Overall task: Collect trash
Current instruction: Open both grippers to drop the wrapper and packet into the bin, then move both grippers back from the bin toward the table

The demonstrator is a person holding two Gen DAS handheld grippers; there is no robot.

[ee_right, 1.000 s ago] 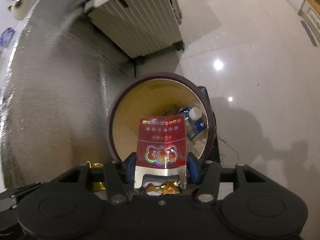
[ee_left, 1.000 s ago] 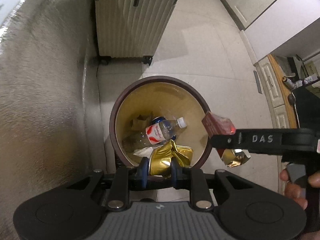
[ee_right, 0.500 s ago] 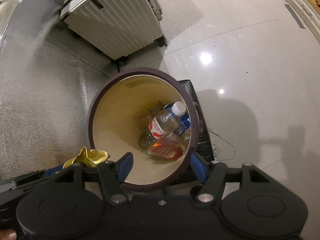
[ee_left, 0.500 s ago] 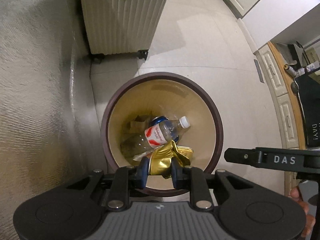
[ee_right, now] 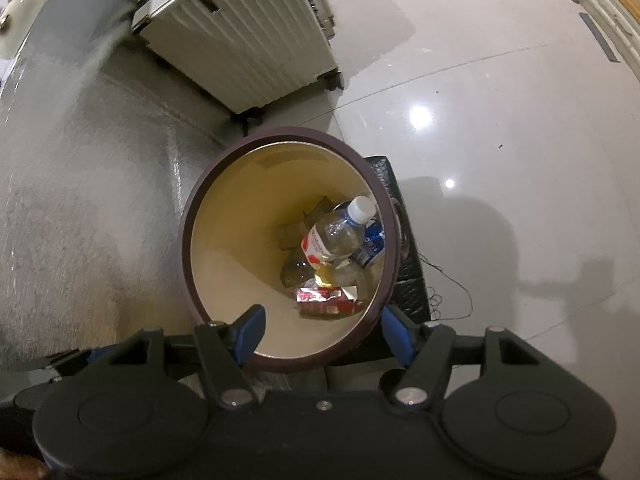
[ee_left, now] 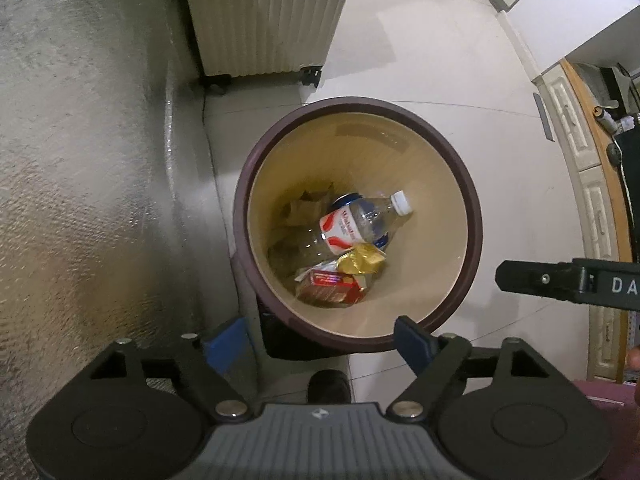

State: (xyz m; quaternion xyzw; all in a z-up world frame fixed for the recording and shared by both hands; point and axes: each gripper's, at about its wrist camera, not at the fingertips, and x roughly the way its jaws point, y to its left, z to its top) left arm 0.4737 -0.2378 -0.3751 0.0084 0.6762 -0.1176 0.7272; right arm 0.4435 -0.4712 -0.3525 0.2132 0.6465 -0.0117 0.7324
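A round bin with a dark brown rim (ee_left: pixel 474 216) (ee_right: pixel 188 236) and cream inside stands on the floor below both grippers. In it lie a clear plastic bottle (ee_left: pixel 360 220) (ee_right: pixel 336 232), a crumpled gold wrapper (ee_left: pixel 360 260), a red packet (ee_left: pixel 332 286) (ee_right: pixel 326 300) and other scraps. My left gripper (ee_left: pixel 320 340) is open and empty above the bin's near rim. My right gripper (ee_right: pixel 322 332) is open and empty above the near rim too. Its side shows at the right of the left wrist view (ee_left: pixel 560 280).
A cream ribbed suitcase (ee_left: pixel 264 12) (ee_right: pixel 240 40) stands on wheels behind the bin. A silvery textured surface (ee_left: pixel 80 160) (ee_right: pixel 60 200) fills the left. A black box (ee_right: pixel 400 248) sits against the bin's right side. Cabinets (ee_left: pixel 592 184) line the far right. Glossy floor tiles (ee_right: pixel 500 120) lie to the right.
The right gripper opened and the red packet fell into the bin. Then the left gripper opened and the gold wrapper dropped in. Both grippers are now empty.
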